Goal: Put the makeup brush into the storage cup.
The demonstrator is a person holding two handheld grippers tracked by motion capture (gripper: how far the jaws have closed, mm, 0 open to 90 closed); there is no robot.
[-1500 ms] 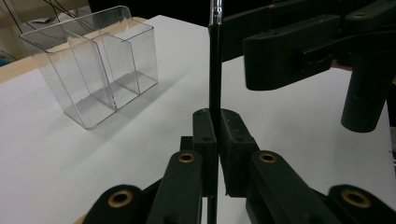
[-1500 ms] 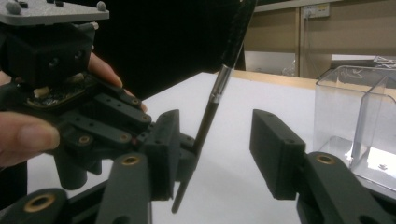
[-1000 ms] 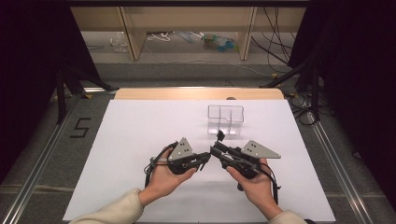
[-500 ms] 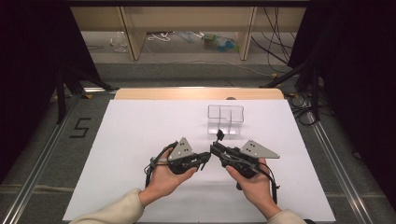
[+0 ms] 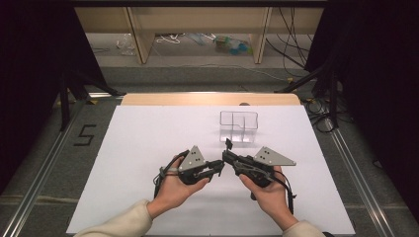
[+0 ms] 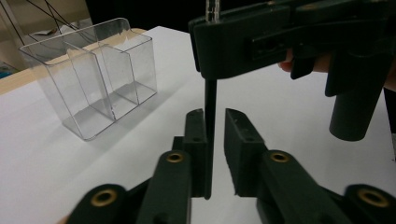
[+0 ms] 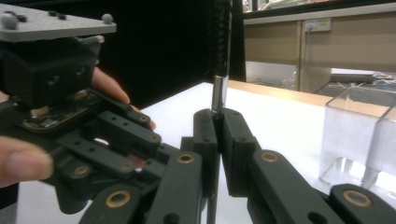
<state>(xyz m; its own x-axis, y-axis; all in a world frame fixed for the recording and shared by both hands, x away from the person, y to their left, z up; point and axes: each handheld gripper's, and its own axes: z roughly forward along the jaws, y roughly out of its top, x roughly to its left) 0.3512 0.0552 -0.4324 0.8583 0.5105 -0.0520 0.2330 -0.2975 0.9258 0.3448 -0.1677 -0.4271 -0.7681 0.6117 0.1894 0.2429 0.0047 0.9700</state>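
High view: slim black pen-like stick with a clear end (image 5: 228,146) standing near upright at mid-bench, pinched at the tip of the right hand-held gripper (image 5: 229,157). Left hand-held gripper (image 5: 219,167) pointing at it from the other side, tips almost meeting the right one's. Clear plastic two-compartment box (image 5: 239,126) just beyond the stick, apart from it. White bench sheet (image 5: 148,143) bare to the left and toward the far edge; wooden bench edge (image 5: 207,98) behind the box; metal rails along both sides of the sheet.

Left gripper view: thin black shaft of the stick (image 6: 210,121) running vertically between the left jaws, close against one jaw, visible gap to the other. Jaws just been opening, parted, no clamp on the shaft. Above, right hand-held gripper (image 6: 219,44) clamped on the stick, clear tip poking out over it. Clear box (image 6: 93,74) off to the left, well clear of the jaws, open white sheet in between.

Right gripper view: right jaws just been closing, pressed together on the stick, silvery section (image 7: 218,95) right above the pads, dark textured length (image 7: 223,32) rising out of frame, thin shaft continuing below. Left hand-held gripper (image 7: 140,165) and fingers (image 7: 109,88) close on the left. Clear box (image 7: 359,135) to the right, apart, free bench between.
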